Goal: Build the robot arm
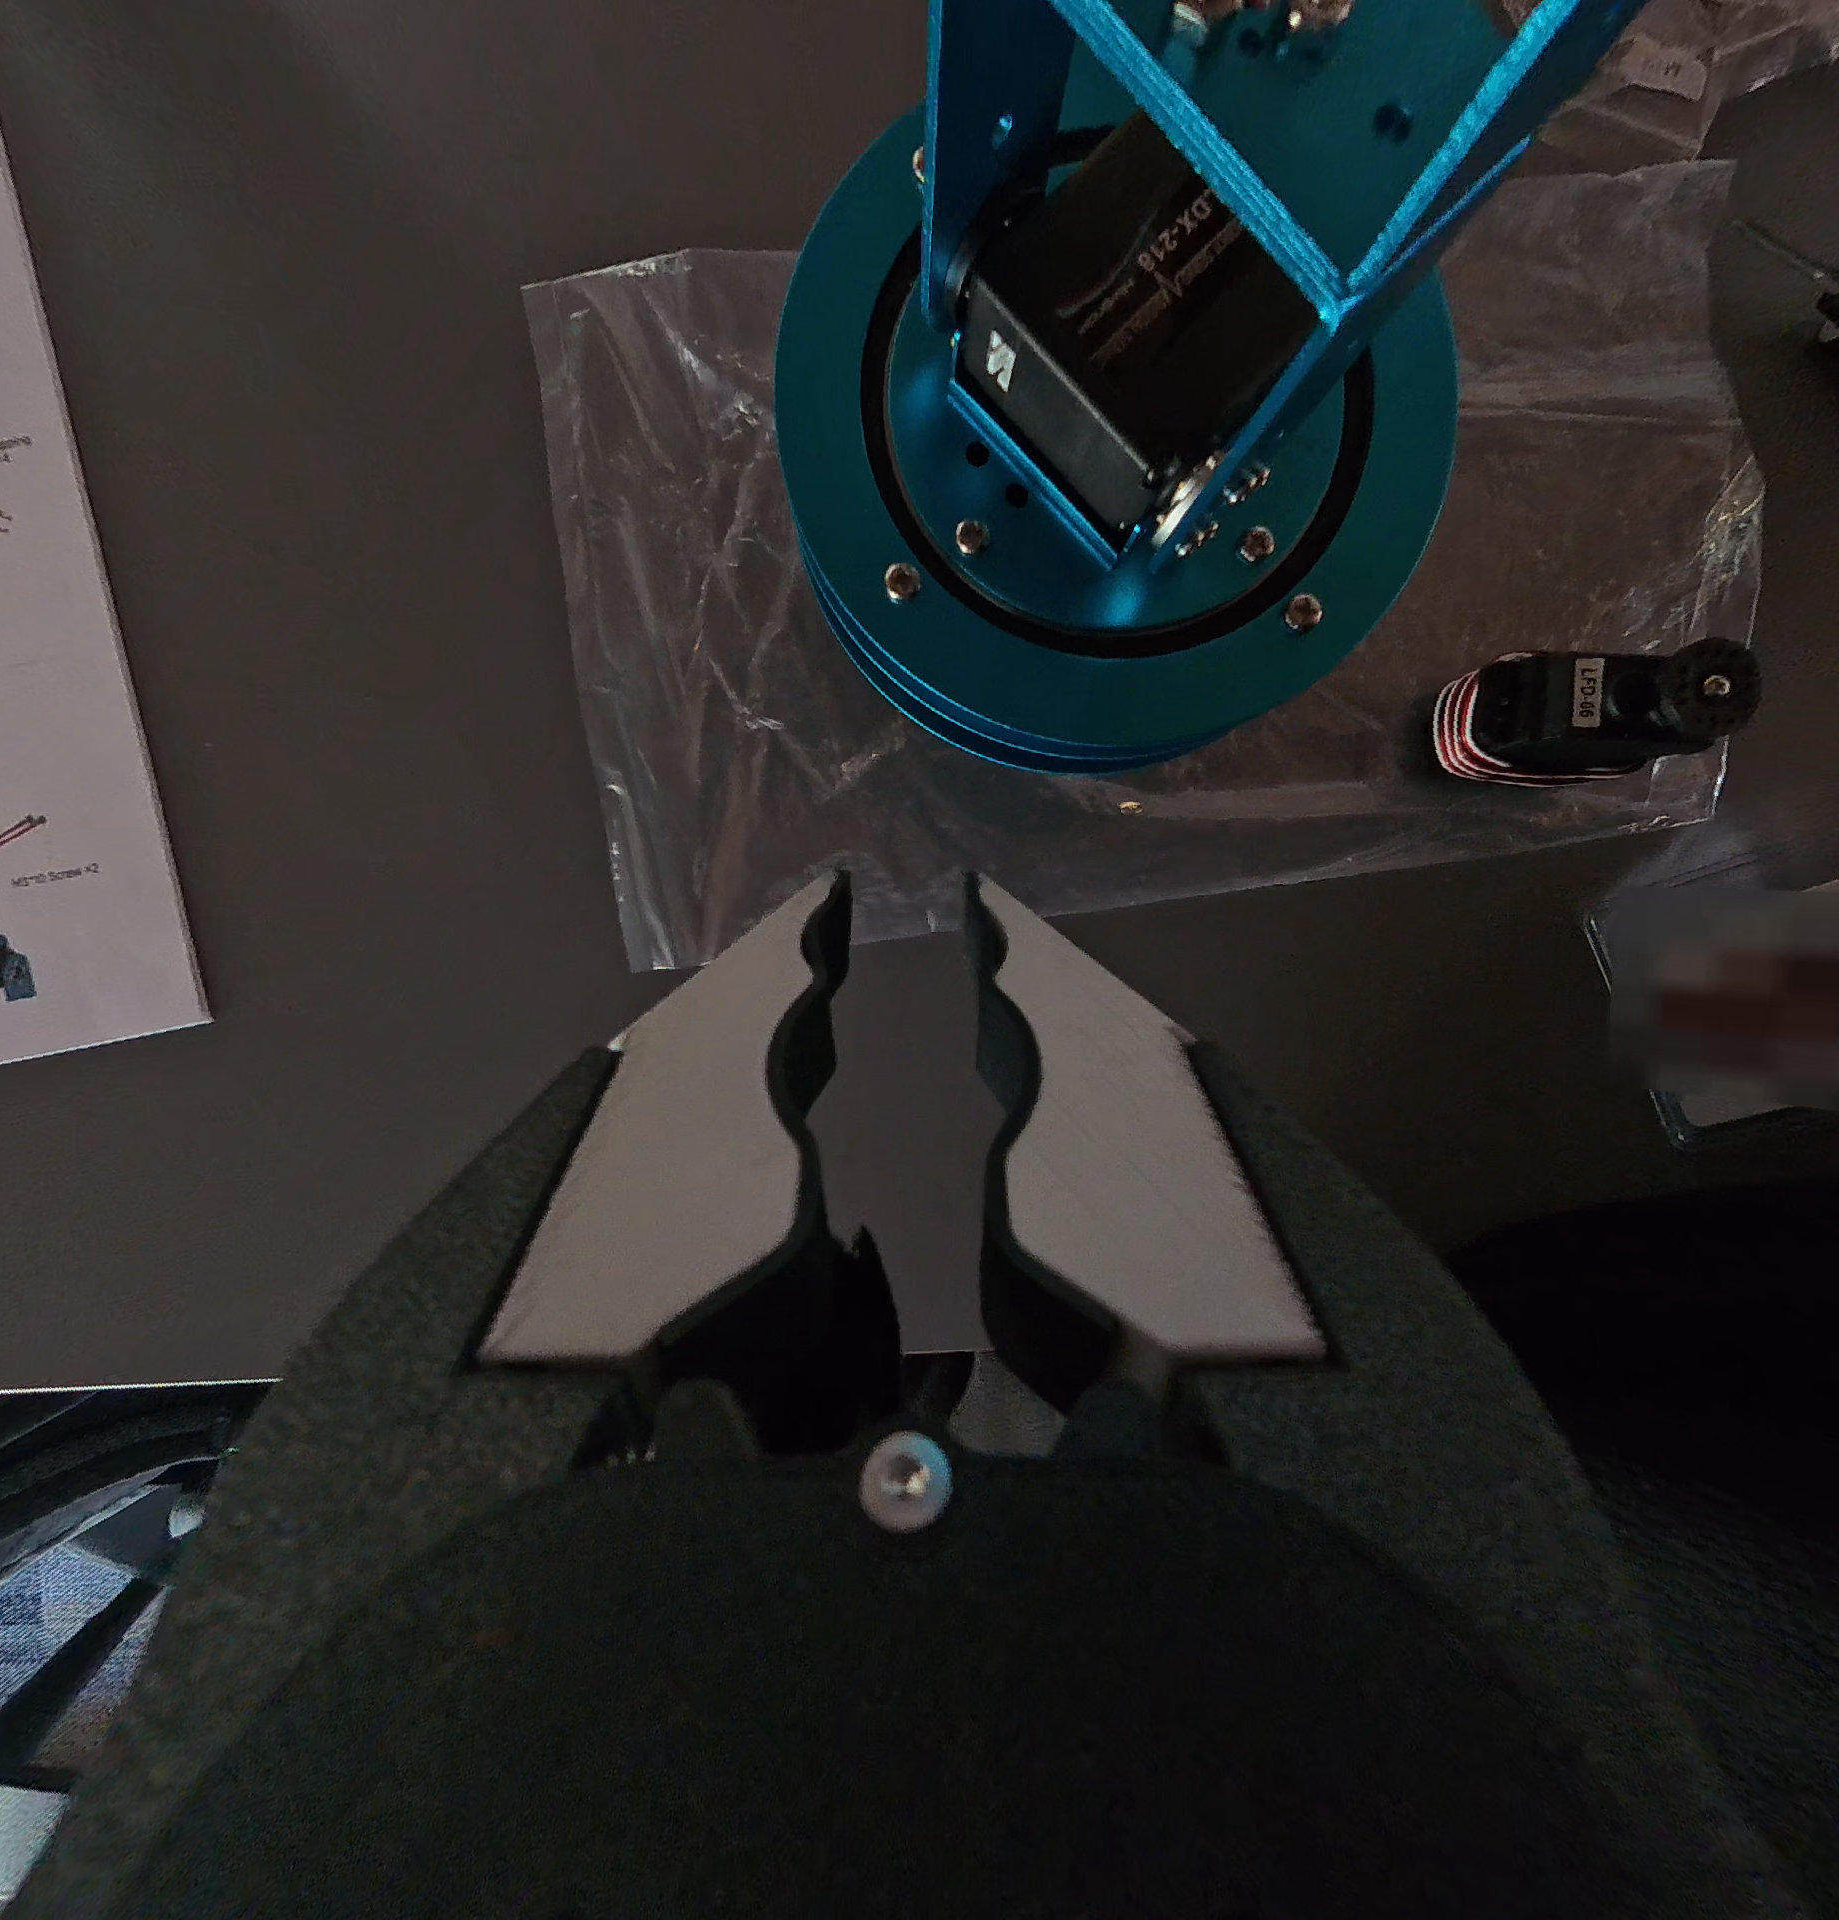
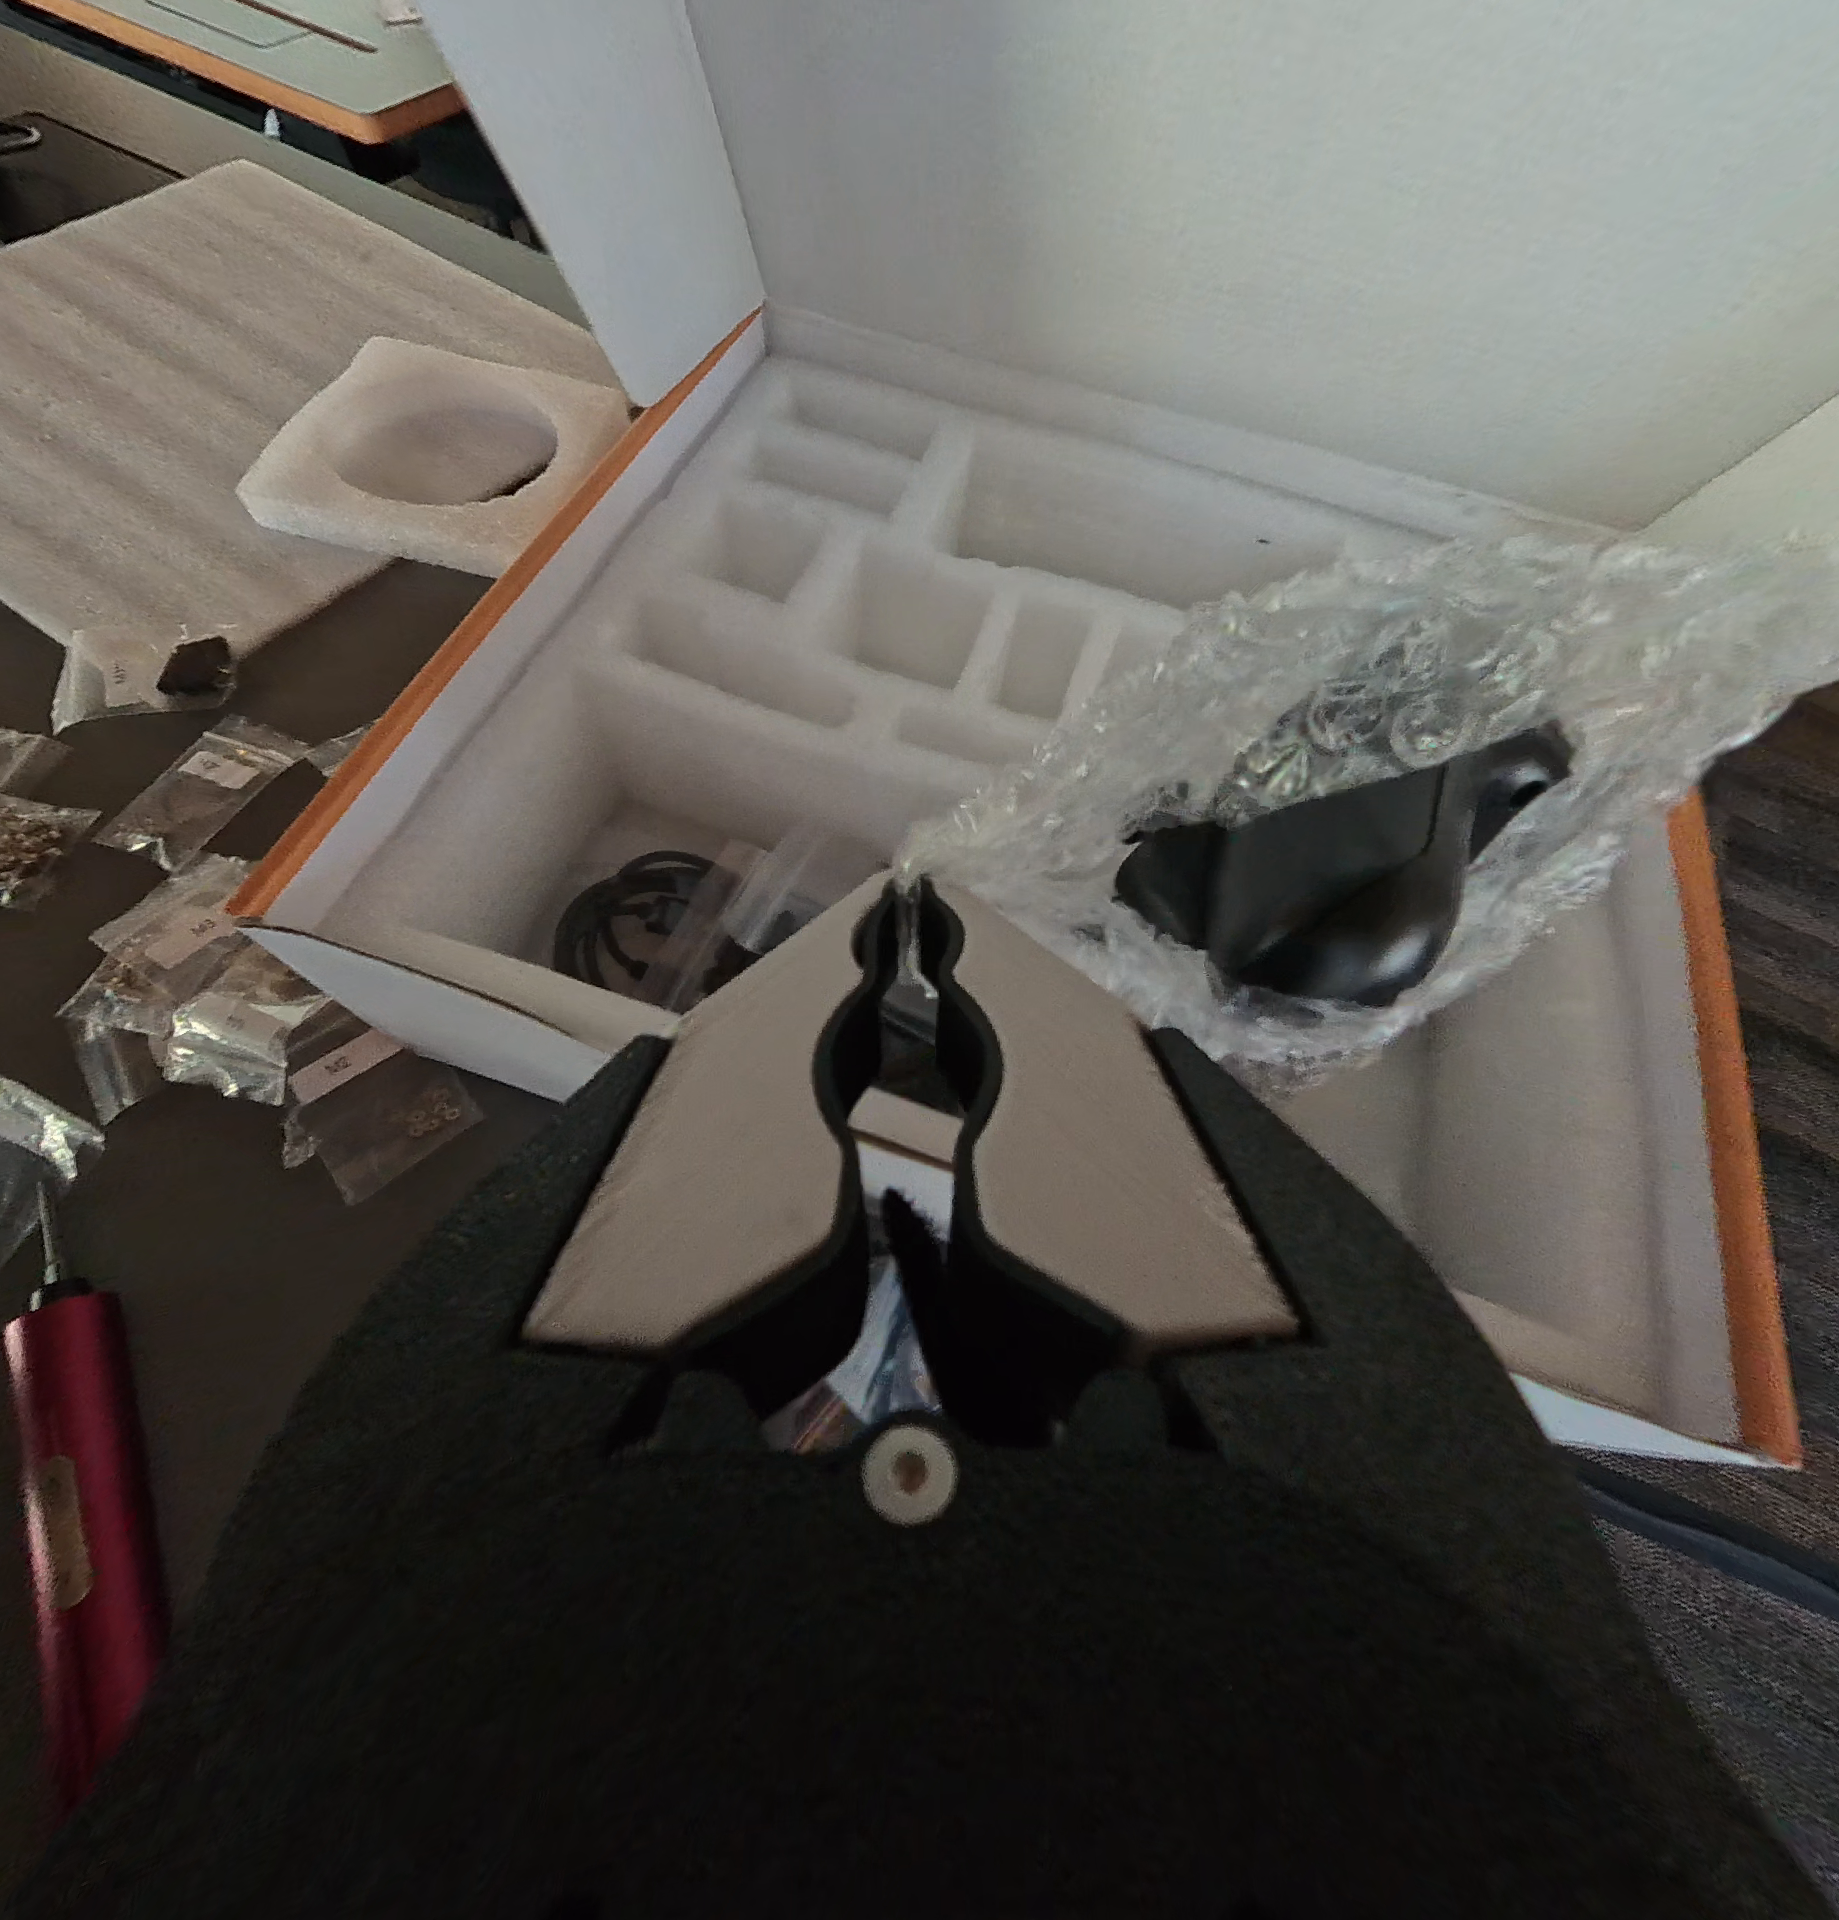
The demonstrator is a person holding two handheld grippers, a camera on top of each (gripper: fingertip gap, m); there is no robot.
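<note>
My left gripper is open and empty, hovering over the dark table just short of a clear plastic bag. On that bag stands a blue metal turntable base with a black servo in blue brackets. A small black servo with a red and white cable lies to its right. My right gripper is shut on the edge of a bubble-wrap bag that holds a black part, lifted over the open white box.
A printed instruction sheet lies left of the left gripper. In the right wrist view the box has white foam compartments and a black cable. Several small bags of screws, a red screwdriver and a foam block lie to the left.
</note>
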